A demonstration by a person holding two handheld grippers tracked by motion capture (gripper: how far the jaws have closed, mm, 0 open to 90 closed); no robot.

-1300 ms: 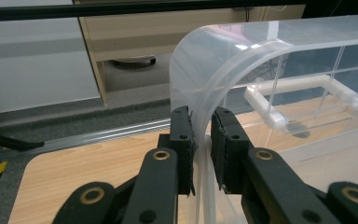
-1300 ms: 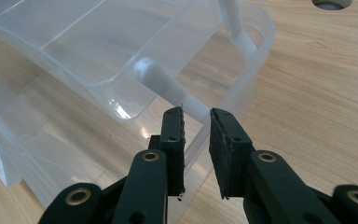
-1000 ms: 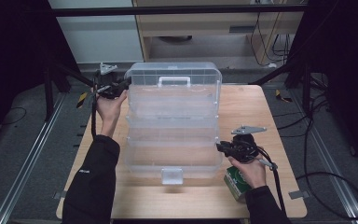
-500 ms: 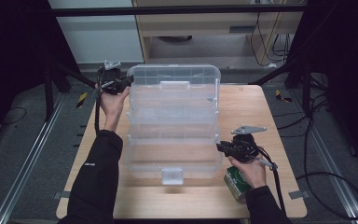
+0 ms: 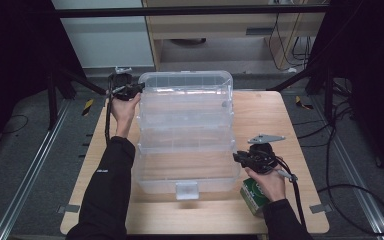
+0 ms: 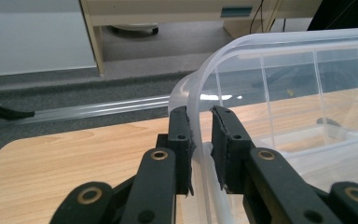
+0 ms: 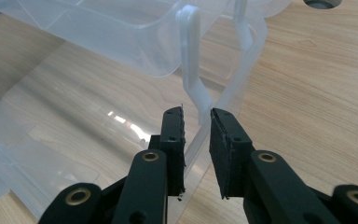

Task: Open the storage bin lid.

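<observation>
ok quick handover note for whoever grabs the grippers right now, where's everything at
Left gripper: jaws astride the rim of the top tier's far-left corner of the clear tiered box; the pads look pressed on the rim.
Right gripper: jaws astride the bottom tray's right wall near the white hinge arm, apparently clamped.
Things: the box stands fanned open in stepped tiers in the middle of the wooden table; its trays look empty. A green packet lies by the right hand.
Done: box opened out, both grips on.
Left: probably folding the tiers shut, or loading the packet. Keep the bottom tray braced.
</observation>
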